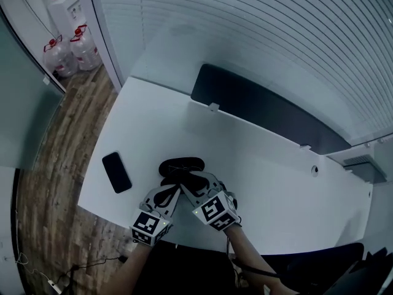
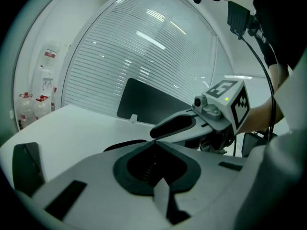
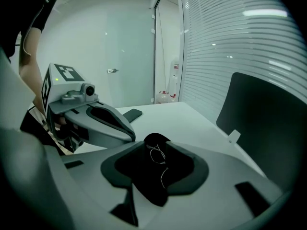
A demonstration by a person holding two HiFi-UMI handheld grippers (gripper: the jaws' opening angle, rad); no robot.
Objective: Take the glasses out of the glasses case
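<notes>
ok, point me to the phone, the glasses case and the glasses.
phone [image 1: 116, 172], head view, middle of its dark face.
glasses case [image 1: 182, 165], head view, middle of its far, uncovered part.
glasses [image 3: 156, 153], right gripper view, thin wire frame against the dark case.

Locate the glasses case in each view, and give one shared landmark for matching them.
Head view: glasses case low centre, near the front edge of the white desk.
Left gripper view: glasses case is a dark sliver just left of centre, behind the jaws.
Right gripper view: glasses case centre, between the open jaws, with the wire glasses in it.
Landmark: dark panel at the desk's far edge.
</notes>
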